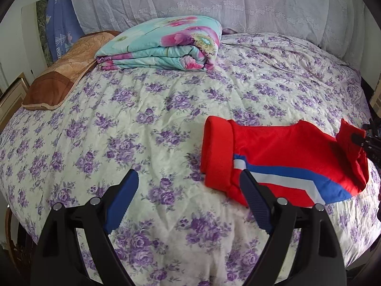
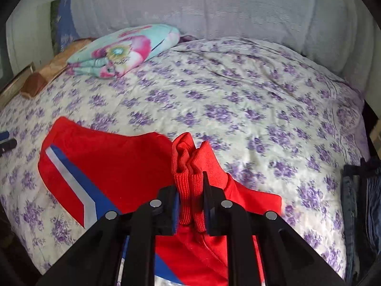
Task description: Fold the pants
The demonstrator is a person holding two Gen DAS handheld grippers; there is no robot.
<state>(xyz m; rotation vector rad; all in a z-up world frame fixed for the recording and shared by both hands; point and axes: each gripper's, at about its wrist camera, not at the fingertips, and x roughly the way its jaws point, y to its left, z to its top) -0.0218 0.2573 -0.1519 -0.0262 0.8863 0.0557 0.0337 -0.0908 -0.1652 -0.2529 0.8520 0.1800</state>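
Observation:
Red pants (image 1: 285, 152) with a blue and white chevron stripe lie partly folded on the flowered bedspread (image 1: 142, 124). My left gripper (image 1: 189, 181) is open and empty, just left of the pants' near left edge, its right finger over the fabric's corner. My right gripper (image 2: 190, 190) is shut on the pants' ribbed red cuffs (image 2: 190, 186) and holds them lifted above the rest of the pants (image 2: 114, 162). It shows at the right edge of the left wrist view (image 1: 362, 140).
A folded turquoise and pink floral quilt (image 1: 164, 45) and a brown pillow (image 1: 62, 76) lie at the back left. A white lace-covered headboard (image 1: 214, 2) runs behind. Dark folded jeans (image 2: 359, 209) sit at the bed's right edge.

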